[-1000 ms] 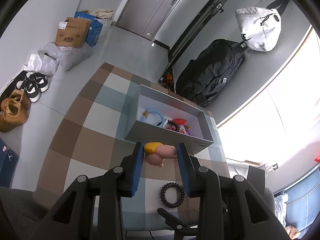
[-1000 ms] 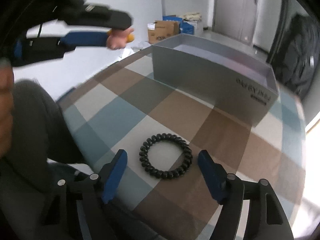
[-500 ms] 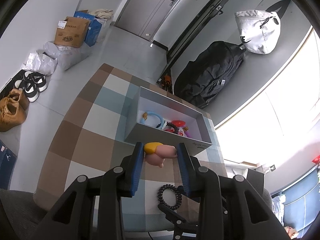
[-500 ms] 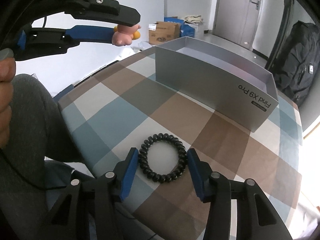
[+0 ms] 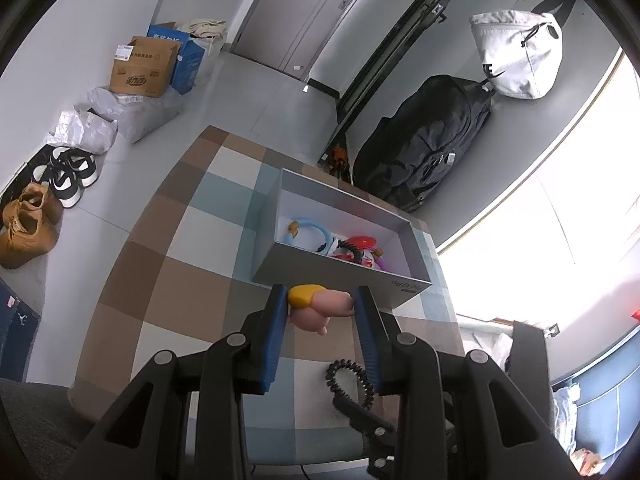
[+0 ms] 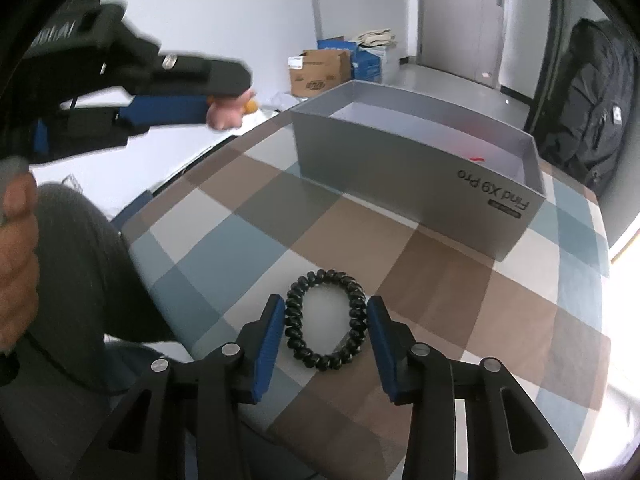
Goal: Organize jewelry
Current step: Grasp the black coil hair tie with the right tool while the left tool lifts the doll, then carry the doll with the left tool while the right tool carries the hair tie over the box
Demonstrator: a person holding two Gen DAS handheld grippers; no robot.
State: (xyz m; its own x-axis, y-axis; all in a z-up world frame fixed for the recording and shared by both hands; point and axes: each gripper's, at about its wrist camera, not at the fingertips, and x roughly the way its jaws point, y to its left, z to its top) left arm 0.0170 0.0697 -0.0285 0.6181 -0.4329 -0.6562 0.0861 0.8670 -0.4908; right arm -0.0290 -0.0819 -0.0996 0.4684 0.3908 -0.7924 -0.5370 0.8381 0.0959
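My left gripper [image 5: 320, 304] is shut on a pink and yellow figure charm [image 5: 316, 306] and holds it in the air above the table, near the front wall of the grey box [image 5: 336, 276]. The box holds a light blue ring [image 5: 316, 232] and red and purple pieces [image 5: 360, 248]. My right gripper [image 6: 326, 312] is closed on the black spiral hair tie [image 6: 326, 320], its pads touching both sides, the tie lying on the checkered tablecloth [image 6: 248, 236]. The left gripper shows in the right wrist view [image 6: 224, 110]. The hair tie also shows in the left wrist view [image 5: 348, 380].
The grey box [image 6: 416, 172] stands at the far side of the table. Cardboard boxes [image 5: 142, 66], plastic bags and shoes [image 5: 68, 172] lie on the floor to the left. A black backpack [image 5: 424, 148] leans against the wall behind the table.
My right gripper has closed from wide open onto the black hair tie. My left gripper has risen a little with the charm still held.
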